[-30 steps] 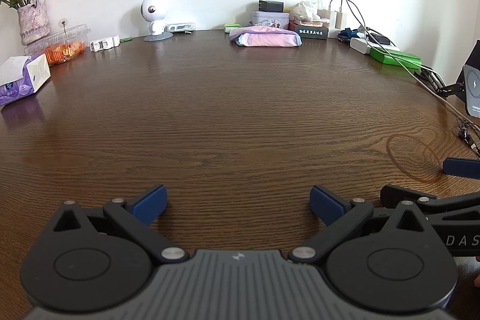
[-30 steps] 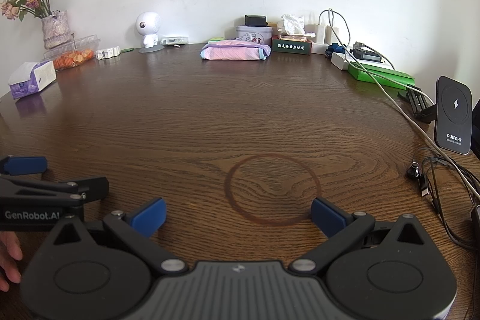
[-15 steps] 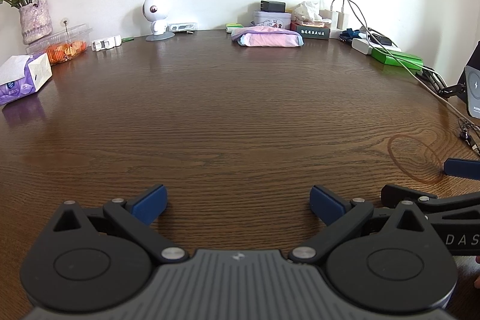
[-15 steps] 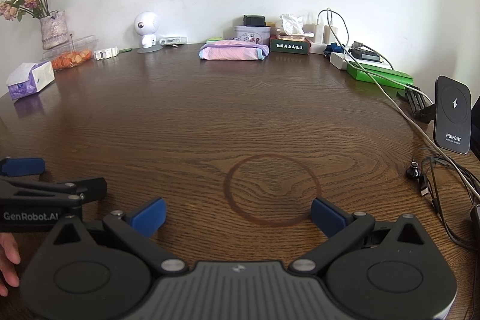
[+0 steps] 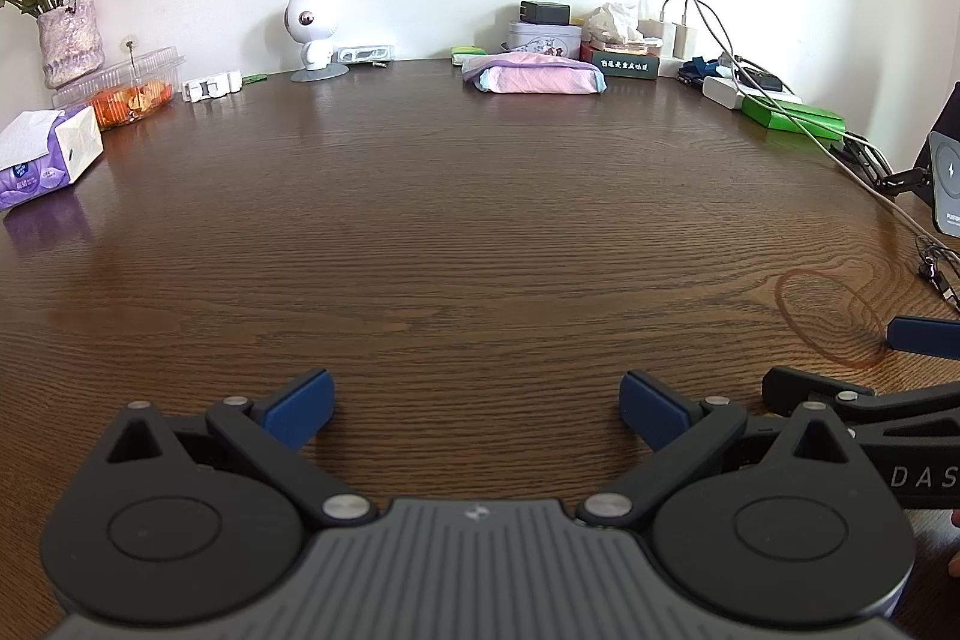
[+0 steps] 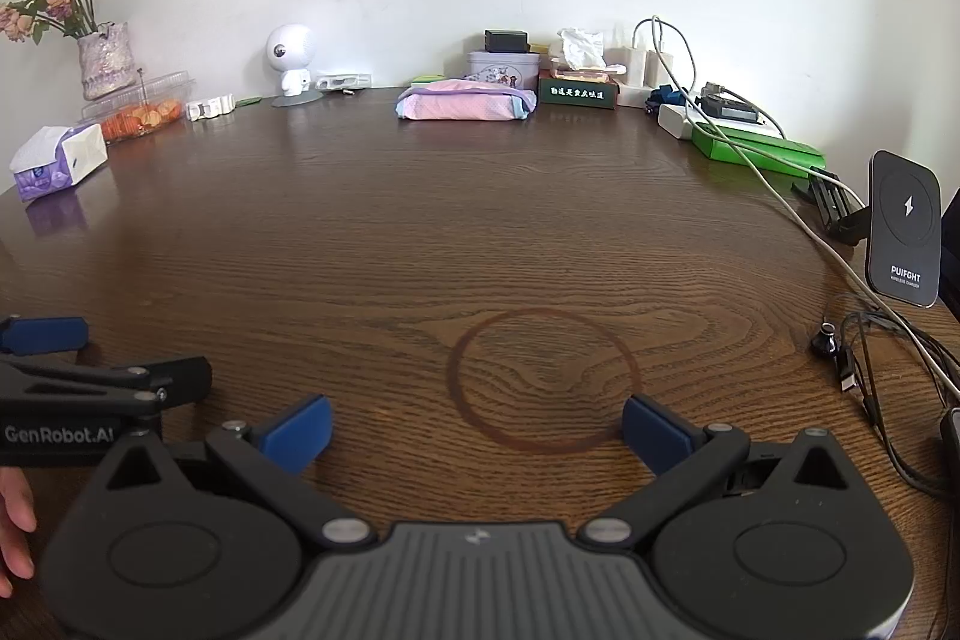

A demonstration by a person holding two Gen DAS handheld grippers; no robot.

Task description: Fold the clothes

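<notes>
A folded pink garment [image 5: 537, 76] lies at the far edge of the brown wooden table [image 5: 456, 232], near the wall; it also shows in the right wrist view [image 6: 465, 105]. My left gripper [image 5: 477, 403] is open and empty, low over the table's near edge. My right gripper [image 6: 477, 427] is open and empty, over a dark ring stain [image 6: 543, 379]. The two grippers sit side by side; the right one's fingers [image 5: 921, 334] show at the left view's right edge, and the left one's fingers [image 6: 45, 333] at the right view's left edge. Both are far from the garment.
Along the far wall stand a flower vase [image 6: 108, 58], a plastic food box [image 6: 141, 109], a tissue pack [image 6: 60, 154], a white toy robot [image 6: 291, 64], tins and boxes [image 6: 576, 91]. Chargers, cables [image 6: 882, 358], a green box [image 6: 759, 148] and a phone stand [image 6: 906, 229] crowd the right edge.
Both cameras have drifted slightly, so the far objects sit a little differently. Both grippers stay open and empty; nothing on the table has moved.
</notes>
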